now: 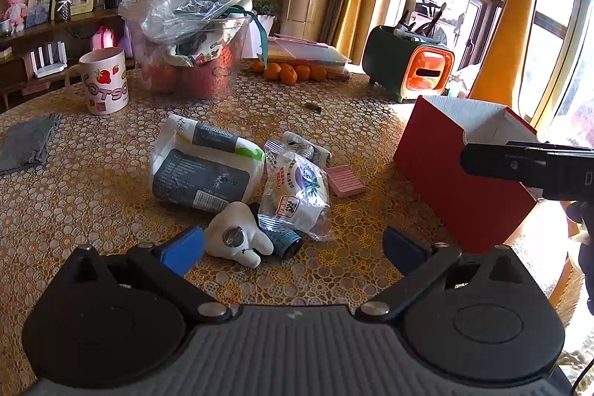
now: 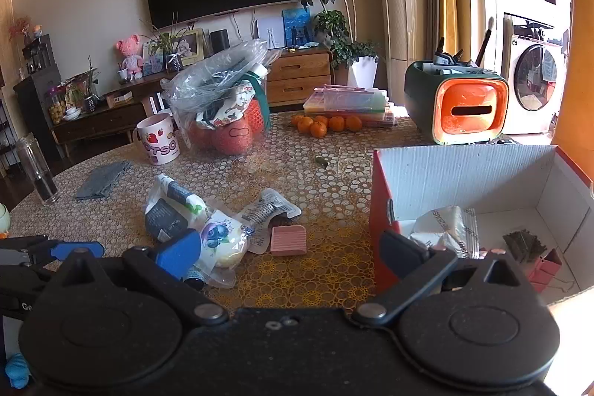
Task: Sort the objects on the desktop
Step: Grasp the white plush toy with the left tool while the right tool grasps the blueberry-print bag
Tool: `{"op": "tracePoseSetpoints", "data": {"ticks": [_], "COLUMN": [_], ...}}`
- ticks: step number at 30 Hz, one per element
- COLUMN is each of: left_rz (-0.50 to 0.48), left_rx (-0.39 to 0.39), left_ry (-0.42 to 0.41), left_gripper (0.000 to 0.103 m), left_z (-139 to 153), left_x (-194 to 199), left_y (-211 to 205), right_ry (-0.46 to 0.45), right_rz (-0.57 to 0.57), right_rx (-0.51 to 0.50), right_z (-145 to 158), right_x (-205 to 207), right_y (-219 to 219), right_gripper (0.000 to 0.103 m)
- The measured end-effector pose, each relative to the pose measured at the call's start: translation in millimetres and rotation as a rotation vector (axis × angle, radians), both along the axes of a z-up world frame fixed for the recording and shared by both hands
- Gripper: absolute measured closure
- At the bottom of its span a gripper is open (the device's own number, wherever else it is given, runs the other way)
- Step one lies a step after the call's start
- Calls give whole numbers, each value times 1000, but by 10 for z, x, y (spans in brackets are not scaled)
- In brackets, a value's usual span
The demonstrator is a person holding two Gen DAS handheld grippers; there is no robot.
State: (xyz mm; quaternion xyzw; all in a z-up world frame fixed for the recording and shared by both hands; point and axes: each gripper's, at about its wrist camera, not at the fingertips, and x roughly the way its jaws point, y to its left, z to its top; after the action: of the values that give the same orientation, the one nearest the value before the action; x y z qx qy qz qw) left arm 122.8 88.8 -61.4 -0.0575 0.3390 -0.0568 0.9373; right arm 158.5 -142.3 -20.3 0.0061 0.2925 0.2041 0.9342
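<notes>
Sorting partly done. Red box [image 2: 382, 203] at right edge of table [image 1: 92, 195] already held a wrapped snack [image 2: 443, 229], a dark packet [image 2: 525, 242] and a pink binder clip [image 2: 547, 268]. Left mid-table — tissue pack [image 1: 204, 169], two snack packets [image 1: 297, 195], pink ridged block [image 1: 345, 180], white tooth-shaped toy [image 1: 237, 240] over a small dark canister [image 1: 287, 242], all outside the box. Left gripper [image 1: 293, 247] spread wide, empty, just short of the toy. Right gripper [image 2: 293, 251] spread wide, empty, straddling the box's near wall.

Bright daylight from right-hand window, glare there, fisheye bending edges, dark corners
</notes>
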Motion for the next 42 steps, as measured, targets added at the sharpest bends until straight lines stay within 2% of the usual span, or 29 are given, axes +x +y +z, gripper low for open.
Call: {"op": "tracePoseSetpoints", "data": {"ticks": [13, 22, 31, 35, 37, 42], "left_rz": [-5, 17, 11, 6, 0, -5], "left_rx": [59, 22, -16, -41, -51, -64], "left_ry": [17, 36, 54, 62, 67, 64], "left_gripper": [1, 2, 10, 11, 18, 19], "left_z": [-382, -488, -574, -616, -634, -642], "left_x": [217, 371, 455, 499, 516, 531], "left_y": [149, 379, 479, 490, 495, 509], "right_ry": [67, 107, 150, 199, 217, 269], "right_rz": [93, 95, 51, 14, 5, -8], "right_rx": [-46, -76, -77, -67, -48, -29], "right_z": [-291, -476, -624, -726, -765, -856], "right_x": [382, 601, 756, 850, 873, 927], "right_y": [503, 802, 1055, 1062, 1050, 1069], "right_gripper": [4, 9, 12, 17, 17, 17]}}
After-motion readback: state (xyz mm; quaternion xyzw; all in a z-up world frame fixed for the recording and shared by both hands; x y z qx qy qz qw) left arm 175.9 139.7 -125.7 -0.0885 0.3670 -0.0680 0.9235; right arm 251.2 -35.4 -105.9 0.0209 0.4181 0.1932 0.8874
